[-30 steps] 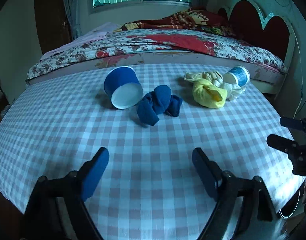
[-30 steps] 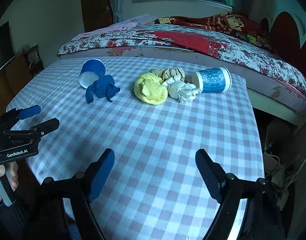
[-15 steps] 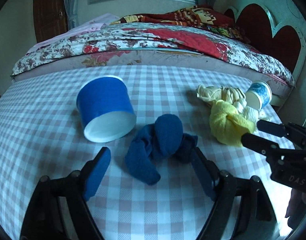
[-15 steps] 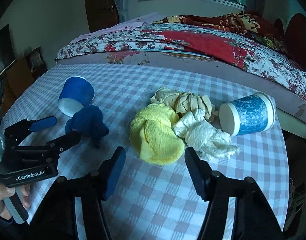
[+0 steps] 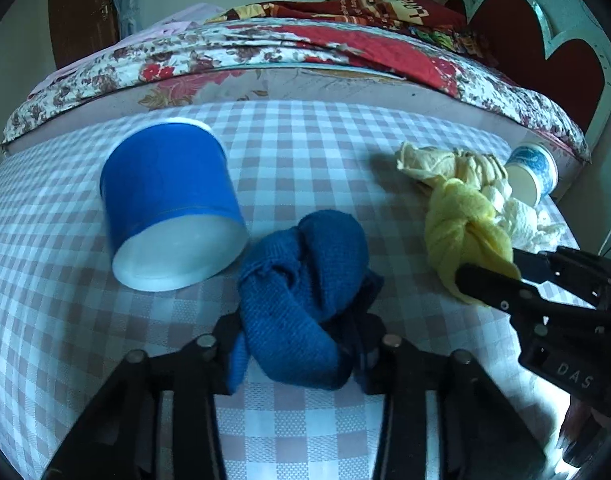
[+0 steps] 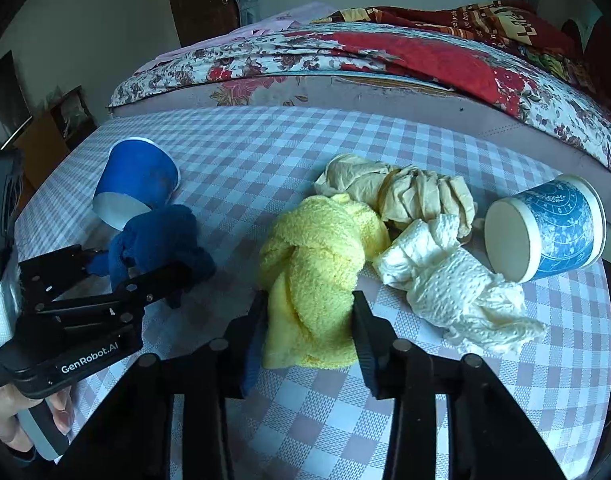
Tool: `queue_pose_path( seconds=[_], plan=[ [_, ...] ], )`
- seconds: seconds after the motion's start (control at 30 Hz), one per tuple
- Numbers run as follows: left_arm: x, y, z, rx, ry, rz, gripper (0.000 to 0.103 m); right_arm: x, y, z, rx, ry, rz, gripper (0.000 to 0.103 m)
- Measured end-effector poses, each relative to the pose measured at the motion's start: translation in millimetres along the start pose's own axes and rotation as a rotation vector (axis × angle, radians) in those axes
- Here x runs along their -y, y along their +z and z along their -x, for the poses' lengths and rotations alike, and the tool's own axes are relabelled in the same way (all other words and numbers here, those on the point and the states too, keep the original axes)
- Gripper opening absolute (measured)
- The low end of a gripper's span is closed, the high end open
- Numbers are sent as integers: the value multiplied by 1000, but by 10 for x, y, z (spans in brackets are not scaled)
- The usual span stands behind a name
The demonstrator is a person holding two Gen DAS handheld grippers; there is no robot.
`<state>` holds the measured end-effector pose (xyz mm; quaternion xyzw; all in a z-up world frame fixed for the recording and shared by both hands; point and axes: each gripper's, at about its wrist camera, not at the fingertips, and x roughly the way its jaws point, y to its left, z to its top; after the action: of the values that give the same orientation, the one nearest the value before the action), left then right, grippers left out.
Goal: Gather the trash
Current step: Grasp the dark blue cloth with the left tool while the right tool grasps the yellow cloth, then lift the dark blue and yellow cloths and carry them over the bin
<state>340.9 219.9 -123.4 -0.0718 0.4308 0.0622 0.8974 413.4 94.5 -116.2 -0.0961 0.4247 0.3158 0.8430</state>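
Checked lilac-and-white cloth covers the counter [image 5: 289,152], with a floral-quilted bed [image 6: 345,60] along its far edge. The left gripper [image 5: 305,344] has its jaws pressed against both sides of a knotted dark blue knit cloth [image 5: 305,292] resting on the counter. A blue paper cup with white interior [image 5: 165,200] lies on its side just left of that cloth, mouth toward the near edge. The right gripper [image 6: 309,328] has its jaws pinching a knotted yellow terry cloth [image 6: 317,268]. Touching it on the right are a crumpled white paper towel [image 6: 449,284] and, farther back, a crumpled beige tissue wad [image 6: 409,192]. A blue-patterned paper cup [image 6: 545,228] lies on its side at far right.
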Motion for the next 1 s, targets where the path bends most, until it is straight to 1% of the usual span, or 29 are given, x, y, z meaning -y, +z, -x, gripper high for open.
queue_pose_path(
  seconds=[0.03, 0.1, 0.2, 0.37, 0.63, 0.77, 0.87, 1.0],
  plan=[
    [13, -23, 34, 5, -8, -6, 36, 9, -6, 21, 1, 18, -10, 29],
    [32, -54, 97, 15, -15, -21, 35, 7, -22, 85, 15, 34, -11, 24],
    [48, -119, 221, 40, -2, -39, 35, -33, -85, 209, 43, 48, 0, 24],
    [12, -258, 425, 59, 8, -38, 35, -119, -218, 441, 76, 74, 14, 24],
    [39, -536, 813, 97, 30, -60, 35, -239, -481, 896, 130, 53, 22, 24],
    [160, -693, 1079, 146, 21, -104, 35, -244, -648, 1174, 155, 38, 4, 24],
    [241, -792, 1283, 173, 5, -107, 35, -262, -805, 1371, 170, 28, -7, 24],
    [356, -870, 1493, 187, -18, -106, 35, -284, -1005, 1613, 183, 4, 2, 24]
  ],
)
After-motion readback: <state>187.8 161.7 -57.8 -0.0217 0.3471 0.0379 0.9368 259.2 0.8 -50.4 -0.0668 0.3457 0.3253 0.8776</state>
